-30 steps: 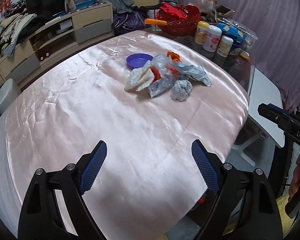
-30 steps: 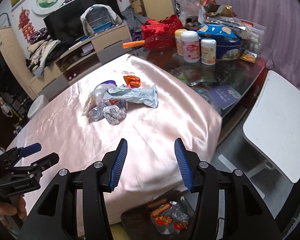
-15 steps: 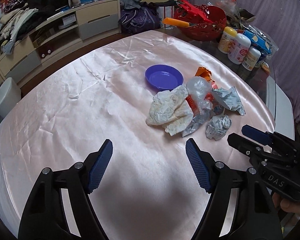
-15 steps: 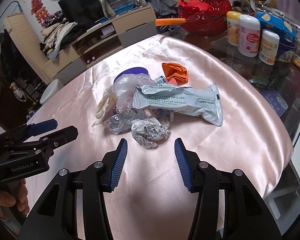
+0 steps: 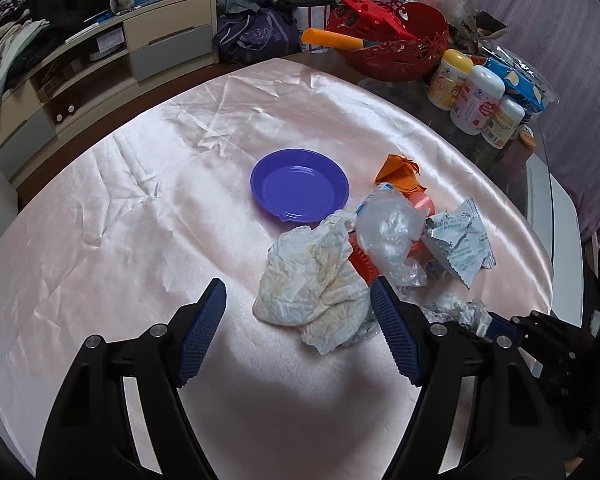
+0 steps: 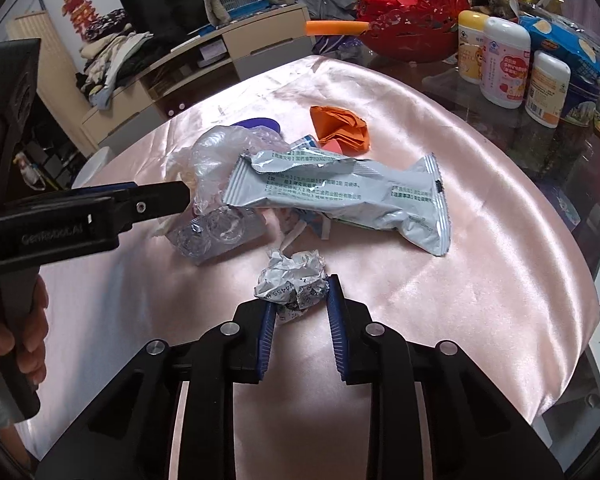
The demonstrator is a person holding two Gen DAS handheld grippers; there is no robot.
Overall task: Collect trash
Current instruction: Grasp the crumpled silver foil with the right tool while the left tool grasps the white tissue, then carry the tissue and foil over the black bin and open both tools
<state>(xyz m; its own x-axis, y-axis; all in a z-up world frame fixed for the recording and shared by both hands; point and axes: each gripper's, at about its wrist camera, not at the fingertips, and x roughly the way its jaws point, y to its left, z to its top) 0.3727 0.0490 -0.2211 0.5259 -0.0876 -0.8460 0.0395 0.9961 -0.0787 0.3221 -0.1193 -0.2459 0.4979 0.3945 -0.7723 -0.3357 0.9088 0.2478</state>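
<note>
A heap of trash lies on the pink satin cloth [image 5: 140, 240]: a crumpled white paper towel [image 5: 312, 284], a clear plastic bag [image 5: 388, 232], a silver wrapper [image 6: 340, 196], orange paper [image 6: 340, 128] and a crumpled foil ball [image 6: 292, 280]. My right gripper [image 6: 300, 296] is closing, and both pads touch the foil ball, which rests on the cloth. My left gripper [image 5: 298, 286] is slowly closing around the paper towel. Its right pad is at the towel's edge and its left pad is still apart. A purple plate [image 5: 300, 184] sits just behind the heap.
Beyond the cloth stand a red basket [image 5: 396, 52] and several white bottles [image 5: 476, 100] on the dark glass table. A white chair [image 5: 556, 216] is at the right edge. A low TV cabinet [image 5: 100, 64] runs along the back left.
Both grippers came forward and down to the heap. The right jaws narrowed onto the foil ball. The left jaws narrowed a little and now straddle the paper towel.
</note>
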